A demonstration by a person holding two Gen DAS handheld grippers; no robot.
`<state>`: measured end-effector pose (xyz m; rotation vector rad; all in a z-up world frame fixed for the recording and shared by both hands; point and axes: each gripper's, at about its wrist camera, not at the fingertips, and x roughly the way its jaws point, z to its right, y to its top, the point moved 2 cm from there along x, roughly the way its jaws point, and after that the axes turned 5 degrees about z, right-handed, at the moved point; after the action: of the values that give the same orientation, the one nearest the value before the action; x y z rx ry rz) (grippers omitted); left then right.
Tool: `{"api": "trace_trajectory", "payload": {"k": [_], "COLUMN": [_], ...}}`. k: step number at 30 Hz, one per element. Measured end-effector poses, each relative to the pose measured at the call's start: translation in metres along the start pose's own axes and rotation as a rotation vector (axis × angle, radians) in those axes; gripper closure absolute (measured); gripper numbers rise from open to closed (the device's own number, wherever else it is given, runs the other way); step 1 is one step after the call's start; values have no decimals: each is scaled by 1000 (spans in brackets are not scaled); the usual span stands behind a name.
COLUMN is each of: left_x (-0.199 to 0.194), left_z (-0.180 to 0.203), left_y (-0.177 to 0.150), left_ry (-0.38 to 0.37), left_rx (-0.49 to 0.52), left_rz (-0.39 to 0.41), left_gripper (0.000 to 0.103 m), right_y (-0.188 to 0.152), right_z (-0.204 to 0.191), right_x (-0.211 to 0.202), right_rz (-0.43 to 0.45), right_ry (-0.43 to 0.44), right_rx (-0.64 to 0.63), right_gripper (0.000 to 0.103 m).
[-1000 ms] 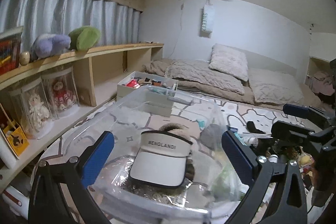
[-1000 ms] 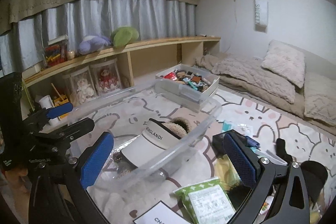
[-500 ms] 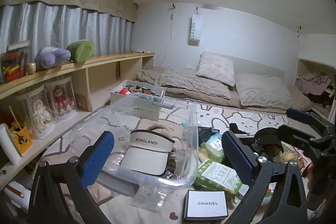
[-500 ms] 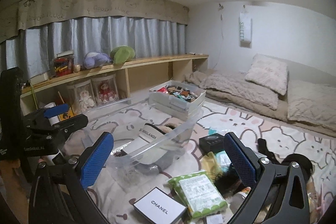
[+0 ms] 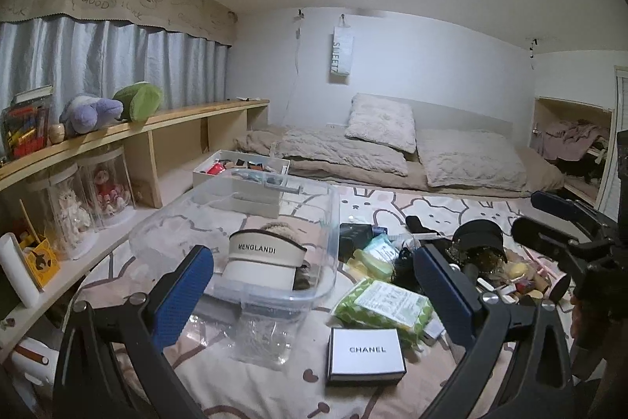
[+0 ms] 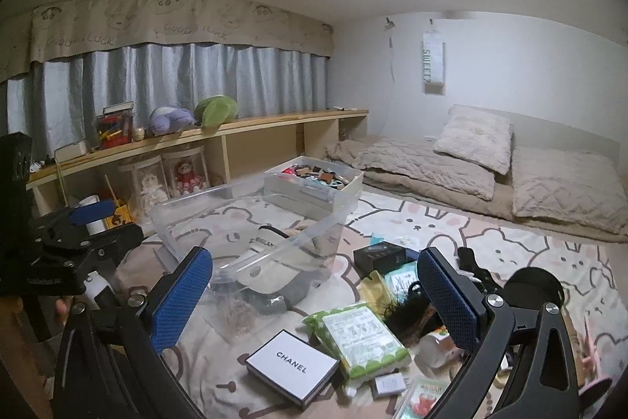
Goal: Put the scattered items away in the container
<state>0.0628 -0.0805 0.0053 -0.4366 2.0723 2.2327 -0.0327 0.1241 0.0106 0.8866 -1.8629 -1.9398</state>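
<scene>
Here both the left gripper (image 5: 312,283) and right gripper (image 6: 314,287) hover wide-jawed and empty above the bedding, flanking the clear plastic storage bin (image 5: 274,295) holding a cream sun visor (image 5: 261,260).

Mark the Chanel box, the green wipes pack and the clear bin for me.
Chanel box (image 5: 367,361), left wrist view, middle of its white lid.
green wipes pack (image 6: 359,334), right wrist view, on its printed label.
clear bin (image 5: 331,223), left wrist view, on its right wall.
</scene>
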Motion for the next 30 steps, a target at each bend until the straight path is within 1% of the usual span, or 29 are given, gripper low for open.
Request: {"api": "trace_trajectory", "payload": {"k": [12,30], "left_x": [-11,-12], "left_z": [3,10], "left_y": [-18,-31], "left_ry": [18,22], "left_rx": [38,71], "left_rz": [-28,-52], "left_gripper": [0,0], "right_y": [-23,-43], "right_z": [5,10], "right_x": [-24,-30], "right_rz": [2,-41], "right_ry": [-76,-91], "right_rx": [28,59], "right_gripper": [0,0]}}
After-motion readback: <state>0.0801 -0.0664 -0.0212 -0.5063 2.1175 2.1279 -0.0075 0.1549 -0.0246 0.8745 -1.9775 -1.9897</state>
